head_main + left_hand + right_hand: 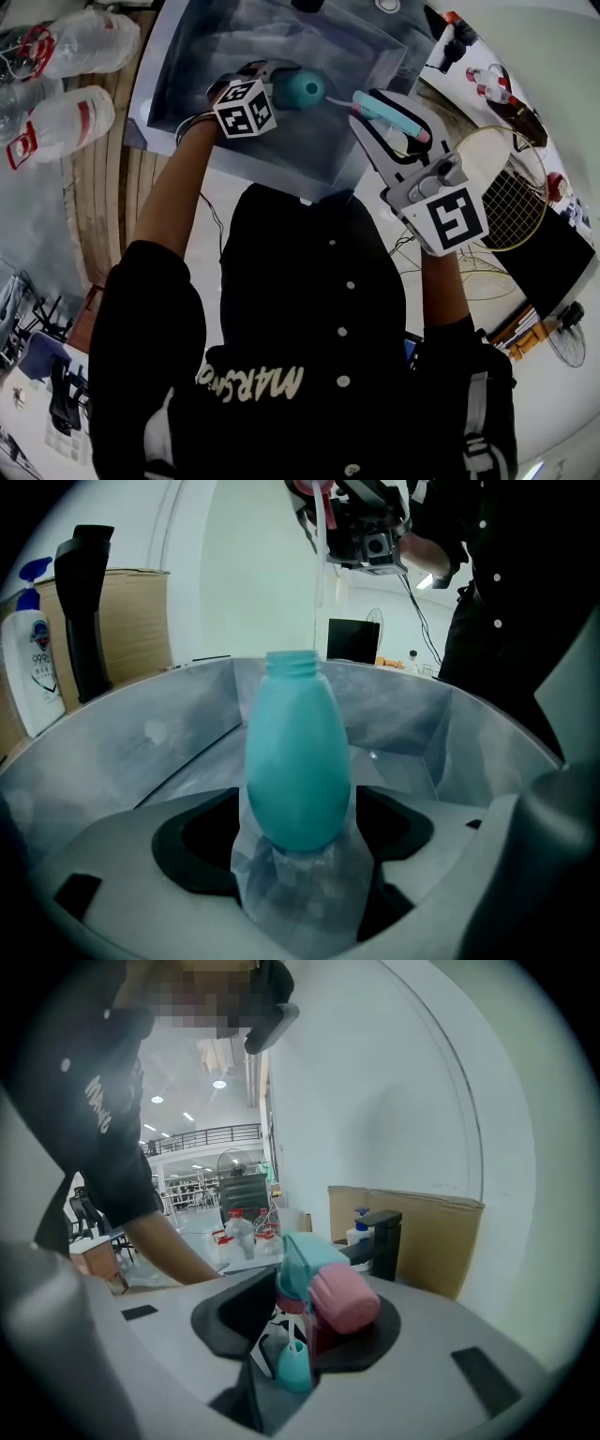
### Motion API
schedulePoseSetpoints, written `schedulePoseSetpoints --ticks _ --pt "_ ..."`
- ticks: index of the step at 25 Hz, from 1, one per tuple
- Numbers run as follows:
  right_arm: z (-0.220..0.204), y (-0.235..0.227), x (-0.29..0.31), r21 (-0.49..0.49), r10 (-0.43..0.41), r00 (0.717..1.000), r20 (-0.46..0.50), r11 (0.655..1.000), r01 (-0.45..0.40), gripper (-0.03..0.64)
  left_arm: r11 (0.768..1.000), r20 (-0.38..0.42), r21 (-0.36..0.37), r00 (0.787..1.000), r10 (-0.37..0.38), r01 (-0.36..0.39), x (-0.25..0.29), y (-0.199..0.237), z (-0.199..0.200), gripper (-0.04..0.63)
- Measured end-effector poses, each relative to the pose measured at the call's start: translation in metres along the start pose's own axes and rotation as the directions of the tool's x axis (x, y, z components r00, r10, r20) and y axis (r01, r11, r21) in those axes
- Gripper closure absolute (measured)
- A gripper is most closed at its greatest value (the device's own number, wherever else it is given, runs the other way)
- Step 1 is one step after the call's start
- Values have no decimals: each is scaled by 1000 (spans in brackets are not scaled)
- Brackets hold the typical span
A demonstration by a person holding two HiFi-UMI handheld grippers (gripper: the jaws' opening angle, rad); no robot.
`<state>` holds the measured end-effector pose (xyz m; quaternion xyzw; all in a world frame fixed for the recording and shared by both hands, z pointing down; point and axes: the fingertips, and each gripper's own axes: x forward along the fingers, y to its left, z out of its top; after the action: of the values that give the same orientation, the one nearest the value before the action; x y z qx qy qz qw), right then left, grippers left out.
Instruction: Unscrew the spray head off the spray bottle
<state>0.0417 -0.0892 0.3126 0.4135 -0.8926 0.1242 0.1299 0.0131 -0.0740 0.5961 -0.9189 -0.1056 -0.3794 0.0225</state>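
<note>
Two grippers, each clenched on one half of a parted sprayer, over a grey sink [375,56].
Left gripper [300,846] clamps the teal spray bottle [295,761] at frame centre, its threaded neck bare. Right gripper [298,1330], right of centre in the head view, grasps the teal-and-pink spray head [328,1293] clear of the bottle, its thin dip tube [339,100] pointing toward the bottle's mouth.

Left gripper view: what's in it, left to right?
white pump bottle → black faucet → cardboard box → teal spray bottle → person's black jacket
</note>
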Motion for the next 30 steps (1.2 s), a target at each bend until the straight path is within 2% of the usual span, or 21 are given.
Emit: schedulePoseSetpoints --ticks 4,5,7,9,11,13,15,18,21,24,27,30 --pt "3 -4 -10 43 -10 1000 21 999 10 468 999 -43 22 998 45 -44 -19 0 1 218" --pt "2 -7 -14 52 -15 1000 25 999 14 466 997 -48 20 996 72 -72 -26 2 2 235" --pt "-2 -14 -22 59 -24 999 33 998 22 466 990 -48 6 989 141 -141 -44 7 8 335" --pt "-2 -18 -30 59 -34 999 40 998 32 466 975 -46 -5 974 223 -223 -65 10 16 363" --pt "1 -22 -33 45 -36 998 49 998 34 468 946 -59 -16 945 322 -324 -89 15 22 420" --pt "7 -22 -35 31 -28 998 60 999 27 468 903 -69 -36 902 426 -429 -116 19 29 473" --pt "13 -19 -39 28 -20 997 76 999 18 466 859 -41 -77 863 504 -506 -142 14 43 543" --pt "23 -16 -43 6 -5 994 111 1000 4 466 793 29 -173 802 596 -584 -181 4 73 569" --pt "26 -14 -53 -1 -3 992 128 1000 3 466 721 70 -322 744 664 -613 -208 -11 102 571" --pt "30 -15 -62 -10 -10 988 155 1000 12 468 637 101 -456 676 730 -621 -236 -19 126 571" --pt "31 -18 -76 -9 -42 988 149 999 44 468 559 101 -542 612 785 -627 -262 -32 142 571" --pt "31 -22 -90 -22 -71 989 133 997 74 468 490 97 -588 545 833 -644 -287 -46 159 571"
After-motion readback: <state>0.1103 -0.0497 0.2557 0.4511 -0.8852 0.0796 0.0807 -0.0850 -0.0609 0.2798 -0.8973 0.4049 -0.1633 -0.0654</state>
